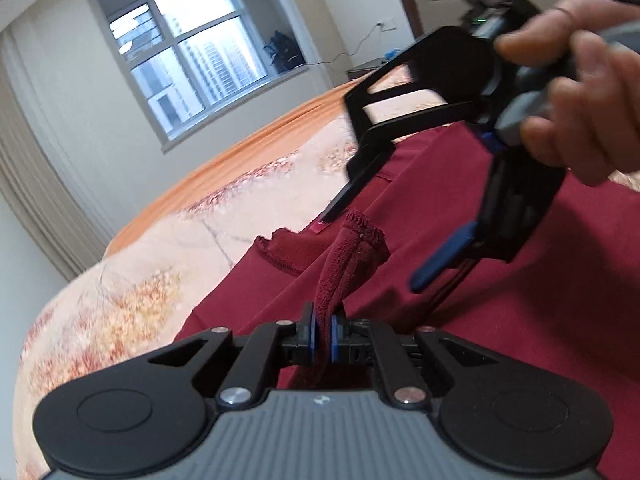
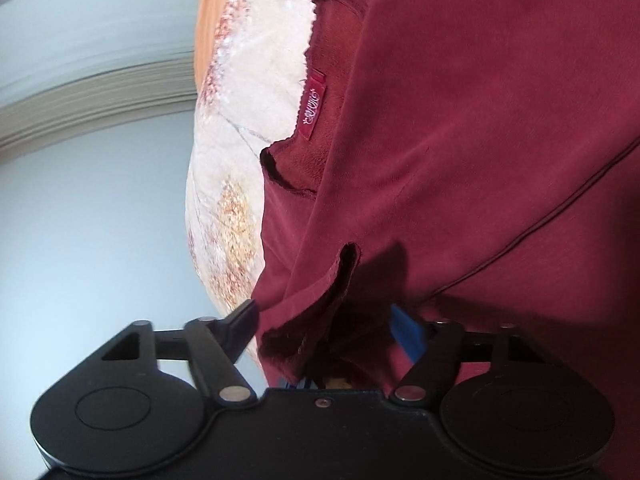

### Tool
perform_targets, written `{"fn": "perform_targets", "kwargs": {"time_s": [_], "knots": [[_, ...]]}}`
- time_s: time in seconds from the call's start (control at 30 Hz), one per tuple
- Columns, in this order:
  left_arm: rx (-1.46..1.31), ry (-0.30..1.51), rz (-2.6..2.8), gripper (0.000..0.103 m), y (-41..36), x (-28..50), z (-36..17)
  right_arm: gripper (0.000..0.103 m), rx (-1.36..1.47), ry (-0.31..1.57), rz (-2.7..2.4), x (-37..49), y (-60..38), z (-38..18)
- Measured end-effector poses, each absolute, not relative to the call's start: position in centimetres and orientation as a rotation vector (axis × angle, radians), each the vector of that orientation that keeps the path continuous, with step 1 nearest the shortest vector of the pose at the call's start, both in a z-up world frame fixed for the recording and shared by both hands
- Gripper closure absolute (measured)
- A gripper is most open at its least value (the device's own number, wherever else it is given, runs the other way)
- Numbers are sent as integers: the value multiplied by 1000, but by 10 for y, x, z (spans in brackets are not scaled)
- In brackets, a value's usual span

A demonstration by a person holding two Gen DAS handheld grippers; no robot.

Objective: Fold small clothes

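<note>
1. Broadly, the bed (image 1: pixel 140 236) with its pale floral cover carries everything, and the dark red garment (image 1: pixel 480 280) lies spread over its near side, reaching from the neckline toward both cameras

2. Next, taking the neckline label (image 2: pixel 313 103) as the landmark: the body of the garment runs away from the label toward the right wrist camera, so its long axis seems to run from collar to hem, roughly along both grippers' line of sight

3. Then the right gripper (image 1: pixel 372 248), held in the person's right hand (image 1: pixel 576 92), hangs just beside the label with its jaws spread wide; in the right wrist view a flap of cloth sits between them, gripped by nothing

4. Finally, the left gripper (image 1: pixel 324 334) sits farther from the label, jaws closed tight on a bunched sleeve cuff (image 1: pixel 362 236) that rises toward the collar; the left is the one holding cloth, so the fold likely turns on carrying that sleeve across the body
</note>
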State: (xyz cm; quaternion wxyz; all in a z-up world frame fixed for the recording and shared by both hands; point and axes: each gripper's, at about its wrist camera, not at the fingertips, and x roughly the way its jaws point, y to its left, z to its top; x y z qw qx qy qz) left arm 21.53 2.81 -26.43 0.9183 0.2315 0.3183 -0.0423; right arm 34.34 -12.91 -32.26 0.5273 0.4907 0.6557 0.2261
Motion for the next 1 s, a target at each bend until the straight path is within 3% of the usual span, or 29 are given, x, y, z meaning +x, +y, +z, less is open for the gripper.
{"fn": "perform_targets", "kwargs": {"time_s": [0.1,0.17,0.23,0.27,0.3,0.33,0.5,0.67,1.0], "knots": [[522,652,-106,96,24,213,-268,58,1183,1593,535,346,-125,-324],[544,649,-114,96,21,211,-270,61,1180,1604,542,346,-124,-324],[543,654,-120,96,19,208,-271,79,1143,1602,547,348,-123,-323],[539,657,-123,96,20,208,-272,97,1116,1591,548,349,-123,-321],[533,658,-122,92,20,208,-271,99,1096,1574,558,350,-124,-319],[525,654,-119,90,21,207,-270,99,1079,1550,578,351,-126,-315],[446,617,-83,39,35,204,-255,99,940,1437,667,367,-141,-288],[119,647,15,20,90,205,-228,99,807,1301,726,396,-188,-257],[86,745,76,20,118,231,-242,99,636,1297,390,437,-290,-287]]}}
